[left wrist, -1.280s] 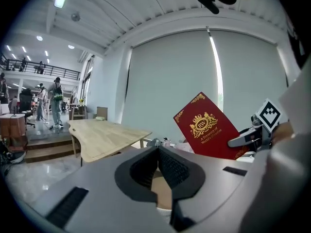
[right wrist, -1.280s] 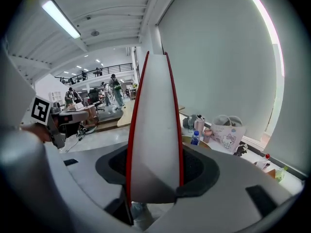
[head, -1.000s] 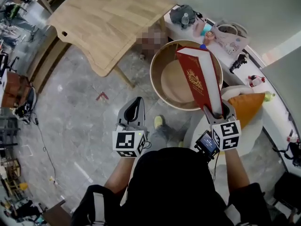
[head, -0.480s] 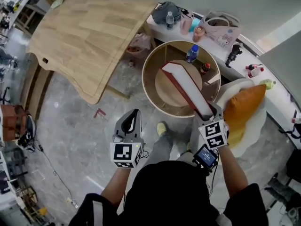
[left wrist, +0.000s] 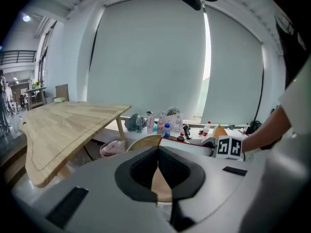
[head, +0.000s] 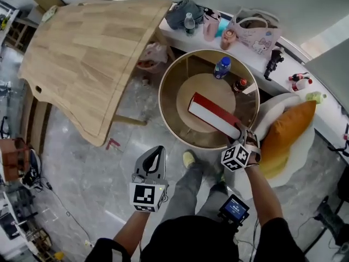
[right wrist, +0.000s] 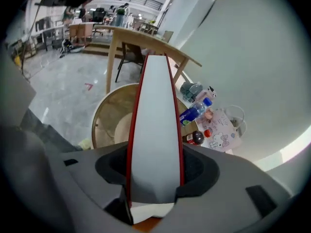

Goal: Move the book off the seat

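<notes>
A red book (head: pixel 212 112) with white page edges lies tilted over the round wooden side table (head: pixel 166 86). My right gripper (head: pixel 240 136) is shut on its near end, beside the table's right rim. In the right gripper view the book (right wrist: pixel 154 130) runs straight out between the pads (right wrist: pixel 194 171), above the round table (right wrist: pixel 99 115). To the right stands the white seat (head: pixel 307 148) with an orange cushion (head: pixel 286 130). My left gripper (head: pixel 157 150) hangs shut and empty over the floor, left of the table. The left gripper view shows the book (left wrist: pixel 182 144) and the right gripper (left wrist: pixel 210 142) beyond its own shut pads (left wrist: pixel 146 166).
A large wooden table (head: pixel 82 53) fills the upper left. A blue bottle (head: pixel 221 66) and a dark bottle (head: pixel 240 84) stand on the round table's lower shelf. A white ledge (head: pixel 248 45) behind holds bags and bottles. The person's shoe (head: pixel 189 158) rests on grey floor.
The right gripper has come down and the book has swung from nearly upright to lying low across the round table. The left gripper has sunk a little.
</notes>
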